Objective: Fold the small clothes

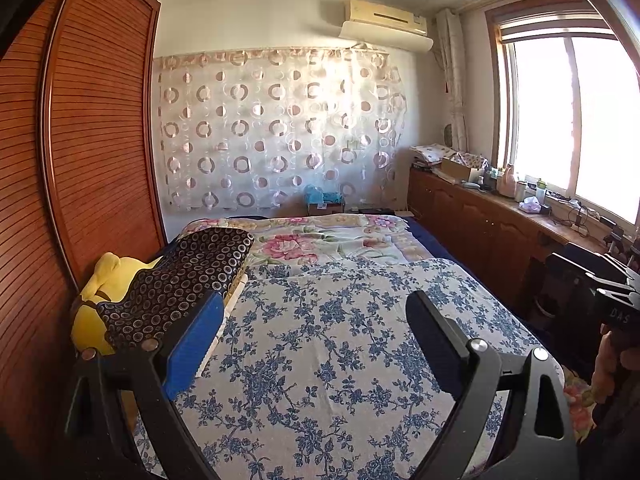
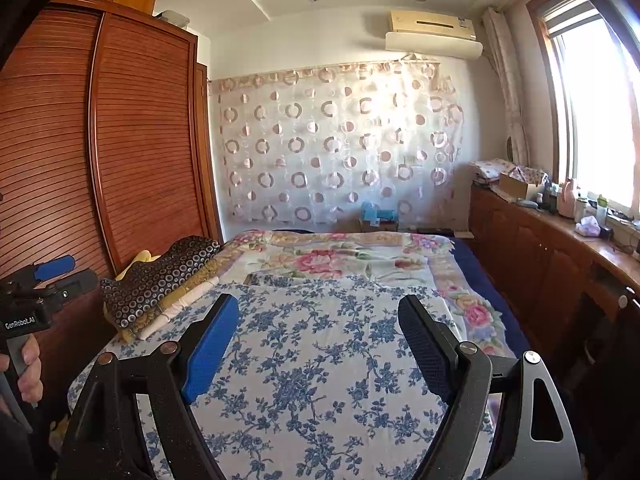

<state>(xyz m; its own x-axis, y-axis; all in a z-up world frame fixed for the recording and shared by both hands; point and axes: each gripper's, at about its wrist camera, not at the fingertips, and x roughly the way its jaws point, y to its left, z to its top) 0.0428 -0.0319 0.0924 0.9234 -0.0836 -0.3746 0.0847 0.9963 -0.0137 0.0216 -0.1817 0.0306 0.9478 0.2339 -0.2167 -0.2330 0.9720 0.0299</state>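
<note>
Blue-flowered white cloth (image 1: pixel 320 344) lies spread flat on the bed (image 1: pixel 424 240), right under both my tools. I have the left hand-held gripper (image 1: pixel 316 332) standing wide above it, nothing between its fingers. My right hand-held gripper (image 2: pixel 320 336) is wide too, and empty. Beside the cloth, a dark ring-patterned garment (image 2: pixel 160 280) sits folded on a small stack near the wardrobe (image 2: pixel 140 140).

A yellow plush toy (image 1: pixel 94 300) lies mostly hidden under a dark, ring-patterned folded cloth (image 1: pixel 188 276). Small bottles on the wooden window counter (image 1: pixel 516 216) at far right are too tiny to identify.
</note>
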